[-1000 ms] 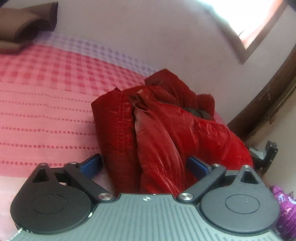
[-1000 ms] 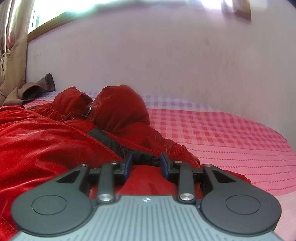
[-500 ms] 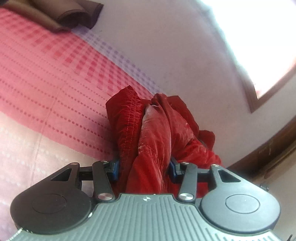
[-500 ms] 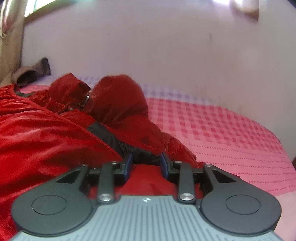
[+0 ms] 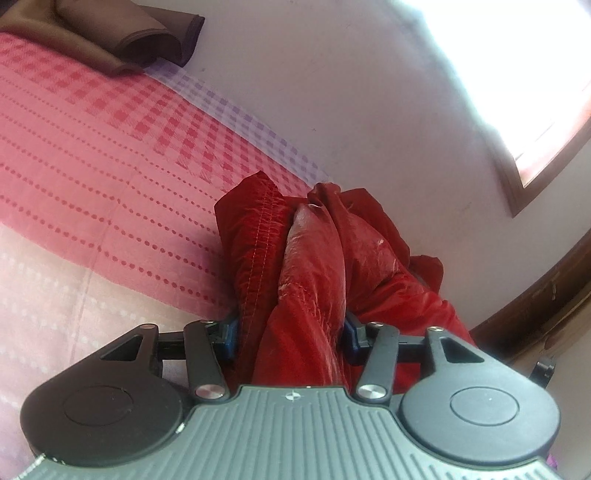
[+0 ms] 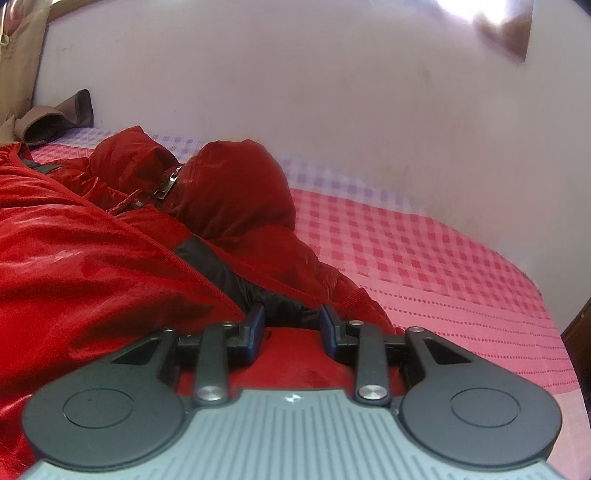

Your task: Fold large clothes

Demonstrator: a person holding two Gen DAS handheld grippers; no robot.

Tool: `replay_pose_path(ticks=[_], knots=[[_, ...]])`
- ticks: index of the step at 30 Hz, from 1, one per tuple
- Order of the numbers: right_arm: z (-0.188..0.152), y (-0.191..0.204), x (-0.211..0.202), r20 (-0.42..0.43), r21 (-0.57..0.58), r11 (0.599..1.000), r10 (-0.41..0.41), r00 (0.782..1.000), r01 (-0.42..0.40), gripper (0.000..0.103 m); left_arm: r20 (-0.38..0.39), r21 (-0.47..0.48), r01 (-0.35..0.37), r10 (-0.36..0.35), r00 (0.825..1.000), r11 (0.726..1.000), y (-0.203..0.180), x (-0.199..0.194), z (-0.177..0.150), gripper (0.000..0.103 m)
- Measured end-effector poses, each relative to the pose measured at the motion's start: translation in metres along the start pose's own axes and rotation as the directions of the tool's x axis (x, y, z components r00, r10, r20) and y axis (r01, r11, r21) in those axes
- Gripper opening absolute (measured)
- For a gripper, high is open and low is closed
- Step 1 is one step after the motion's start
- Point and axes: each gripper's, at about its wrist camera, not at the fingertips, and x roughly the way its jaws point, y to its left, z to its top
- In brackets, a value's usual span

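We have the left tool clenched on a bunch of the red jacket on the bed; right tool grips its hem. Lift both evenly, keep fabric taut.

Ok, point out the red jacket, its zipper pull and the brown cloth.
red jacket (image 5: 310, 291), left wrist view, on the bunched fabric.
zipper pull (image 6: 170, 181), right wrist view, on its metal tab.
brown cloth (image 5: 122, 33), left wrist view, on its folded middle.

Left gripper, right gripper: ribbed grey body, black round discs, silver screws, blue pads.
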Motion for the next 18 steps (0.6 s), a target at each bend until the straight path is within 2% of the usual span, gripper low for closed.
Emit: replay_pose_path(ticks=[18], knots=[[-0.0053, 0.0017, -0.0033, 0.034, 0.008, 1.000, -0.013, 0.999, 0.013, 0.031, 0.010, 0.010, -0.012, 0.012, 1.000, 1.000, -0.0001, 0.0005, -0.0031, 0.060]])
